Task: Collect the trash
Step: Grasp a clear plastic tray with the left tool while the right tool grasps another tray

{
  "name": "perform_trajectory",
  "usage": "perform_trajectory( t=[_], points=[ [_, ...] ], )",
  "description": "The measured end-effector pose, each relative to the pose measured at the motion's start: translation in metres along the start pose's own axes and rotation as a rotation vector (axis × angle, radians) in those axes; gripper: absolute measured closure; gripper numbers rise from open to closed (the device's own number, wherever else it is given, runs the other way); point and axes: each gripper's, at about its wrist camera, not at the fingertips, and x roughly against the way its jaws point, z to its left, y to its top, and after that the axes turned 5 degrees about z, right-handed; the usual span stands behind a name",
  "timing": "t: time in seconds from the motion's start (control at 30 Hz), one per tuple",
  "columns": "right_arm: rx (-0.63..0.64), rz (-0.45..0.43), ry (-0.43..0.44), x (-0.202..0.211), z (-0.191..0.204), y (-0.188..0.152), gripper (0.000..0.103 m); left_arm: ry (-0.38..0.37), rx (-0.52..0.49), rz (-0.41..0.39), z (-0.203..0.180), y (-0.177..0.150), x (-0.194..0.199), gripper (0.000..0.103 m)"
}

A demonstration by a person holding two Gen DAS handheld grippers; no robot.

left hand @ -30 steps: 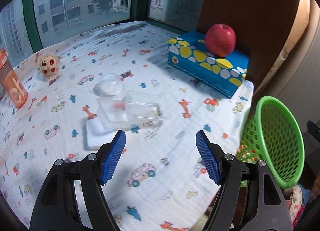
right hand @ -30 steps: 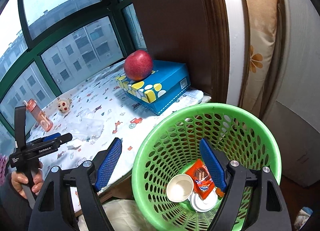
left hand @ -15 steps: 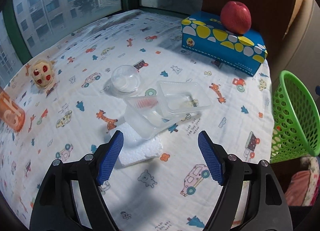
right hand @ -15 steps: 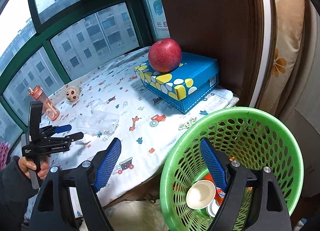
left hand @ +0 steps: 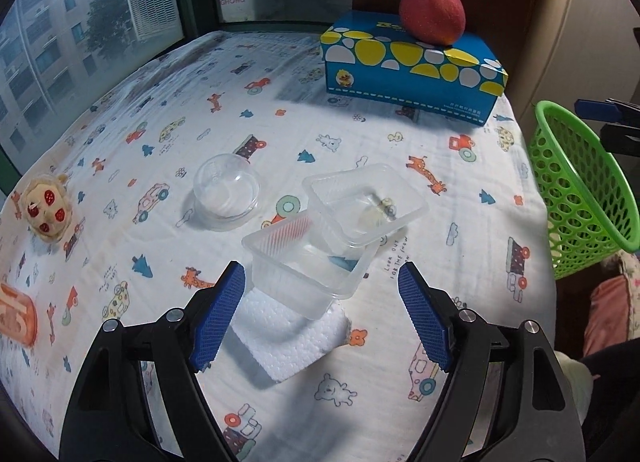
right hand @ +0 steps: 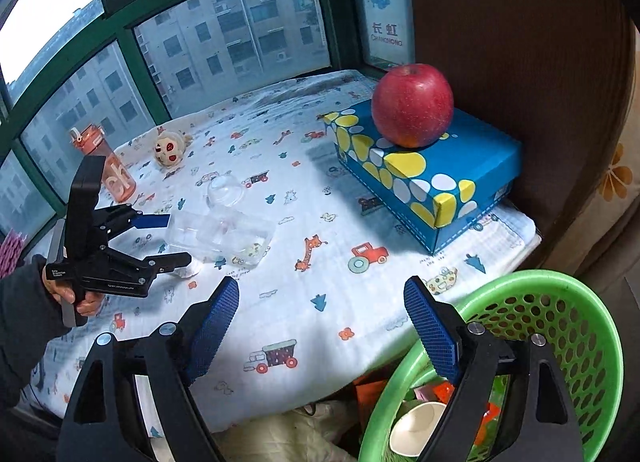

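Left gripper (left hand: 320, 314), jaws just widened, empty, above clear trays (left hand: 320, 258); right gripper (right hand: 320, 326), widening, empty, beside green basket (right hand: 600, 326) off the tabletop's (right hand: 320, 282) edge.

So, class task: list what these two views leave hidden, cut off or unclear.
- Foam block, left wrist view: the clear tray on it hides its far part.
- Basket contents, right wrist view: the right gripper covers much of them.
- Orange bottle, left wrist view: cut off by the edge.
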Motion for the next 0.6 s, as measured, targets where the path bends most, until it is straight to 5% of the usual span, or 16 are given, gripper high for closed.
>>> perform_trajectory(
  t=[0.23,0.4,0.6],
  points=[
    [0.036,0.029,0.006,-0.018,0.006,0.010,0.021,-0.038,-0.065,-0.006,0.002,0.003,-0.007,0.027],
    [0.068,0.055,0.019,-0.029,0.011,0.013,0.021,-0.049,-0.069,-0.010,0.006,0.002,-0.010,0.042],
    [0.126,0.079,0.046,-0.044,0.020,0.020,0.021,-0.057,-0.049,-0.033,0.010,-0.003,-0.005,0.046]
  ],
)
